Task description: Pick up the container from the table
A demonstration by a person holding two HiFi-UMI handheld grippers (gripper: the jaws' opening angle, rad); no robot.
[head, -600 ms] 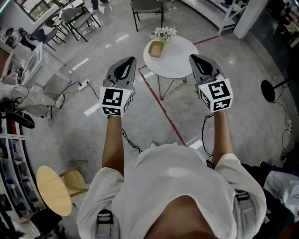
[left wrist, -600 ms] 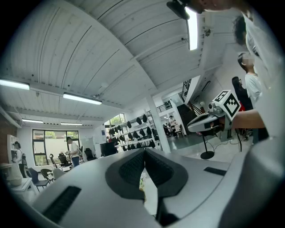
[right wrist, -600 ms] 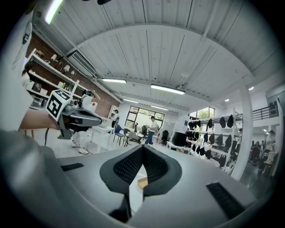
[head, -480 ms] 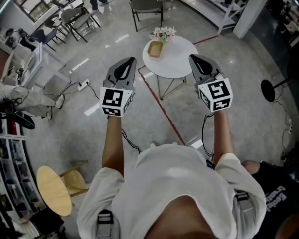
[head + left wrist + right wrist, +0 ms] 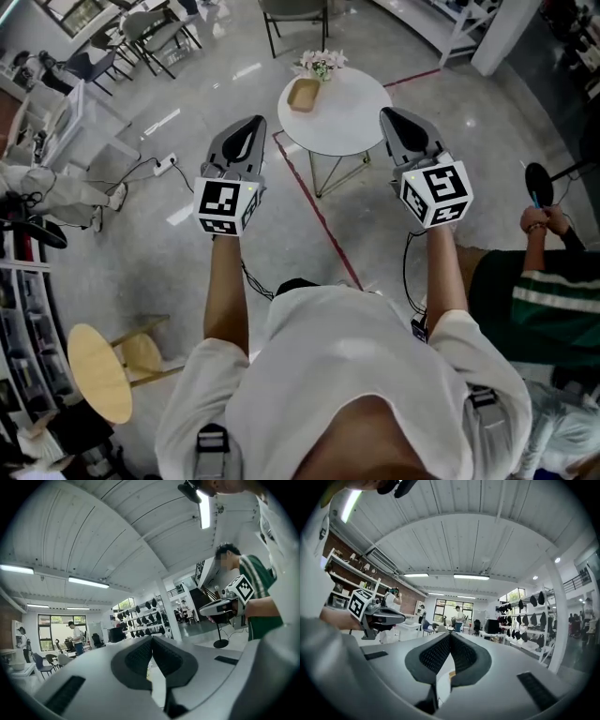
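Note:
A shallow tan container (image 5: 303, 95) sits on the far left part of a round white table (image 5: 347, 117), next to a small bunch of flowers (image 5: 320, 64). Both grippers are held up in the air well short of the table, apart from the container. My left gripper (image 5: 255, 123) points at the floor left of the table, jaws pressed together with nothing between them (image 5: 151, 640). My right gripper (image 5: 388, 115) hangs over the table's near right edge, also shut and holding nothing (image 5: 450, 635).
A person in a green striped shirt (image 5: 536, 298) stands close at the right. A black round stand base (image 5: 541, 184) is beyond them. A dark chair (image 5: 293, 13) stands behind the table. A red floor line (image 5: 319, 212) runs under it. A wooden stool (image 5: 101, 369) is at the lower left.
The person at the right has come further into view, now showing a green striped shirt. The table and container sit slightly higher and to the left in view. Both grippers stay shut.

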